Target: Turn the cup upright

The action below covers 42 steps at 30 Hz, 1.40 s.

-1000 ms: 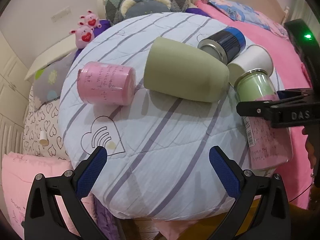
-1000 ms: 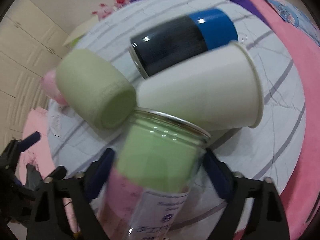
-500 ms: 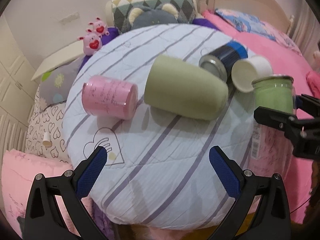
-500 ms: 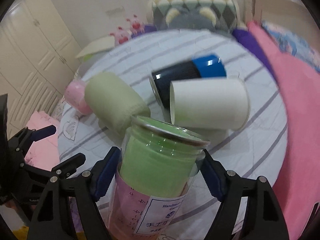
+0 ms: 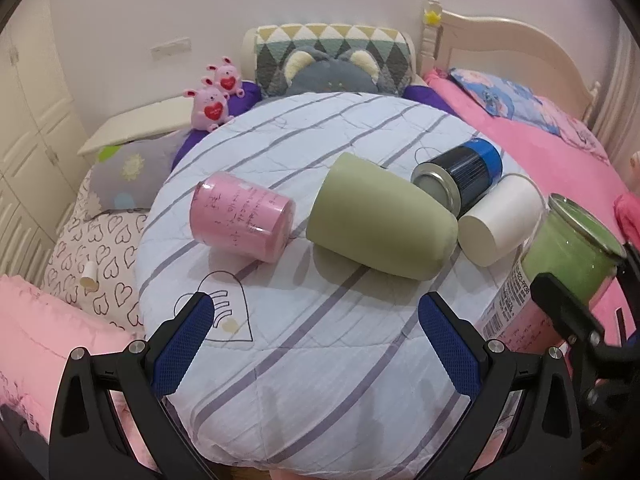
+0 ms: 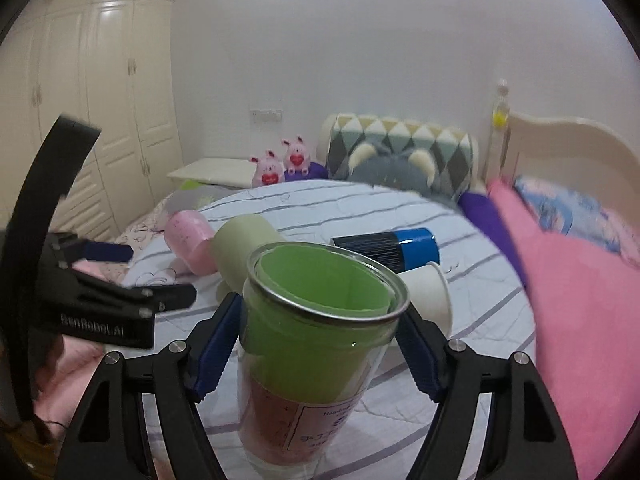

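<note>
My right gripper point(image 6: 316, 344) is shut on a clear cup with a green lining and pink label point(image 6: 316, 340). I hold it nearly upright, mouth up, at the near right edge of a round striped cushion point(image 6: 480, 292). The cup point(image 5: 568, 252) also shows at the right in the left wrist view. My left gripper point(image 5: 316, 344) is open and empty over the cushion's front edge point(image 5: 320, 400).
On the cushion lie a pink cup point(image 5: 240, 216), an olive cup point(image 5: 380, 216), a dark can with a blue band point(image 5: 460, 176) and a white paper cup point(image 5: 500, 224), all on their sides. Pillows and plush toys point(image 5: 212, 100) ring it; a pink bed point(image 5: 560, 152) is at right.
My right gripper has tilted the clear cup from lying on its side to nearly upright and drawn it back. My left gripper has pulled back slightly.
</note>
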{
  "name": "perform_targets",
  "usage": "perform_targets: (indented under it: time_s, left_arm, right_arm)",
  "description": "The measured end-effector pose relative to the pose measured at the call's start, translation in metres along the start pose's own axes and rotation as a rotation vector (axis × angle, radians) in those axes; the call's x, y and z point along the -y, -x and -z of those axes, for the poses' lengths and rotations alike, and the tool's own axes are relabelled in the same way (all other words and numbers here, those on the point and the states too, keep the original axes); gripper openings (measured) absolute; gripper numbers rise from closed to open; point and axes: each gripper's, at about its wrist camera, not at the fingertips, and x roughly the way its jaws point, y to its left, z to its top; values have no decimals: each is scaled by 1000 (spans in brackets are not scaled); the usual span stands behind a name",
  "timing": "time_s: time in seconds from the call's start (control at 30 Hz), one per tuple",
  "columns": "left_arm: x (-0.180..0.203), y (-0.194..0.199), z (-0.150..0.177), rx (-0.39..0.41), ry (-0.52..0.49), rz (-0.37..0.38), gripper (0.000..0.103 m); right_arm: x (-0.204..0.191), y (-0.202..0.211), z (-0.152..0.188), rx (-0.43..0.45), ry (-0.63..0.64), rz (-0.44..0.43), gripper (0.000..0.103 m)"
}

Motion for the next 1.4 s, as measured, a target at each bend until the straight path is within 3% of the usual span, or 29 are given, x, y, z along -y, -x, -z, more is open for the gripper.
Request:
perform_targets:
  time_s: [0.17, 0.57, 0.83, 0.93, 1.03, 1.07, 1.17, 1.4]
  left_arm:
    - [2, 6, 10, 15, 6, -13, 103]
    - [11, 31, 24, 97, 44, -48, 103]
    - [29, 52, 41, 153, 28, -50, 103]
    - [41, 62, 51, 194, 6, -43, 103]
    - [52, 75, 63, 246, 2, -25, 103]
    - [54, 77, 65, 254, 3, -19, 103]
    - [63, 86, 73, 285, -6, -5, 103]
    - [75, 98, 81, 337, -3, 4, 103]
  right_arm:
    - [-4, 0, 5, -5, -1, -24, 81]
    - [-18, 18, 11, 20, 59, -27, 82]
    - [0, 57, 12, 87, -56, -90, 82]
    - [13, 80, 16, 142, -130, -56, 83]
    - [25, 100, 25, 181, -182, -5, 95]
    - [28, 104, 28, 193, -195, 10, 103]
    - [37, 119, 37, 237, -242, 37, 103]
    - [43, 128, 46, 238, -256, 59, 103]
